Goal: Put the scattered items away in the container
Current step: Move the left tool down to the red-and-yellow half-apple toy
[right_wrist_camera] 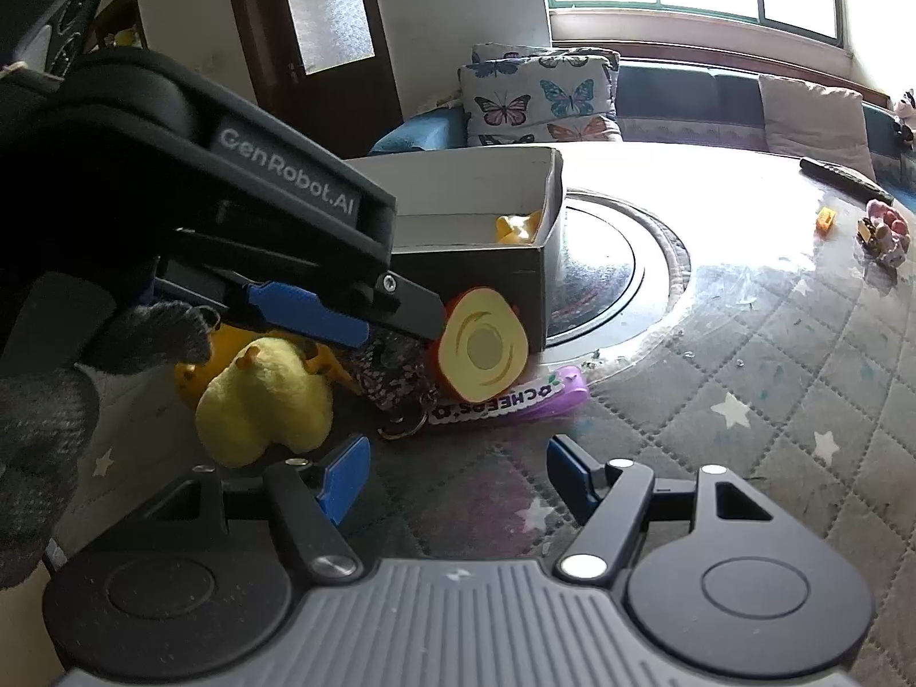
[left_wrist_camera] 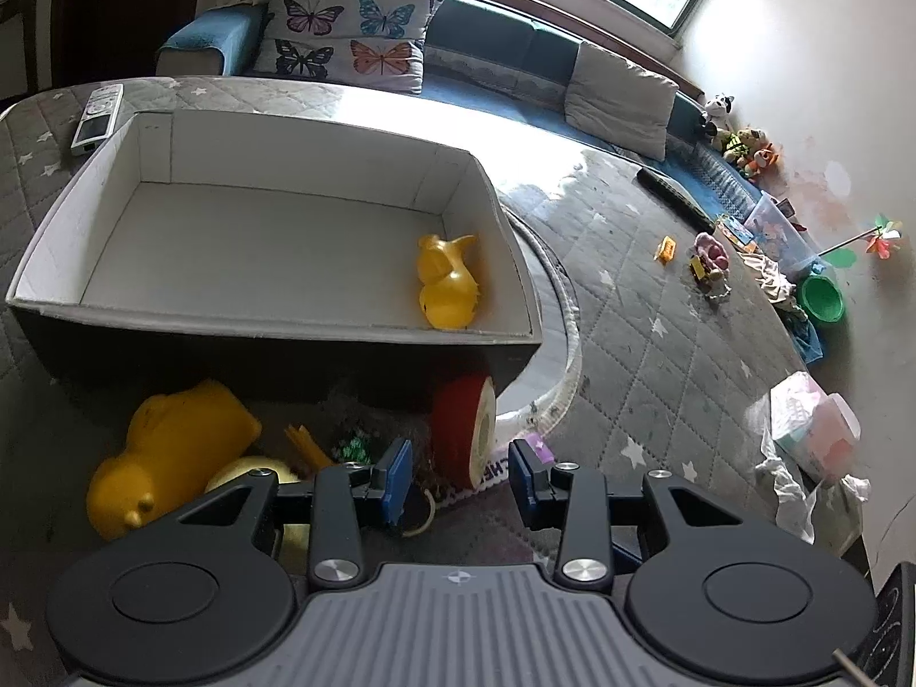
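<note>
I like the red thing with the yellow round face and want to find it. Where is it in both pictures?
Left wrist view: the red toy stands low in the middle, just ahead of the open left gripper.
Right wrist view: the red toy sits mid-picture, its yellow face towards the camera.
Shared landmark: the box right behind it.

One box; two yellow plastic ducks, one in the box, one outside; one yellow plush; one red-rimmed toy slice; one purple tag; one dark floral pouch; two butterfly pillows; one remote; two grippers, left and right.
</note>
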`<state>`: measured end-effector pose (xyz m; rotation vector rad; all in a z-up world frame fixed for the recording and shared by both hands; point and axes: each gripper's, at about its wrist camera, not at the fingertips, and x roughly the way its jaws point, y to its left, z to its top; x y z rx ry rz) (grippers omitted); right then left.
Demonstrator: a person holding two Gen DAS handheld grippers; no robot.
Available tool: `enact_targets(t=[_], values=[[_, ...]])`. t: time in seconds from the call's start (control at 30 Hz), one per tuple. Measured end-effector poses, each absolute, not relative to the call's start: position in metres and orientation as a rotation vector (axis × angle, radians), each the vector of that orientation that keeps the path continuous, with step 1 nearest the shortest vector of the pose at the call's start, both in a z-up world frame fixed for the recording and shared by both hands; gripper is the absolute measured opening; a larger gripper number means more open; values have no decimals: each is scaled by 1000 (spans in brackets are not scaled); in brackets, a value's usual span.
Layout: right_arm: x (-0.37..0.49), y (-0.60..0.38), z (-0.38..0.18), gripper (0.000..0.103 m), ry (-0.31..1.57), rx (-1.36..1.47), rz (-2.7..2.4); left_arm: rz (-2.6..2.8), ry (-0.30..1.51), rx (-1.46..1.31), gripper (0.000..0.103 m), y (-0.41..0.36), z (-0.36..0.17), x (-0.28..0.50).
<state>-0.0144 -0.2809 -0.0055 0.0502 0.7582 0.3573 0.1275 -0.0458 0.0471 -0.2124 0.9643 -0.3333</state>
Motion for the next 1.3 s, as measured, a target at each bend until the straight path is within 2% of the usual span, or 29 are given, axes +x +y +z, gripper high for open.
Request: enact_targets(t=[1.0, 1.3], values=[[21, -286, -12, 68, 775, 86, 324, -362, 1038, -198, 39, -69, 24, 176], [22, -290, -12, 60, 774, 90, 316, -371, 1068, -216, 39, -75, 16, 181]])
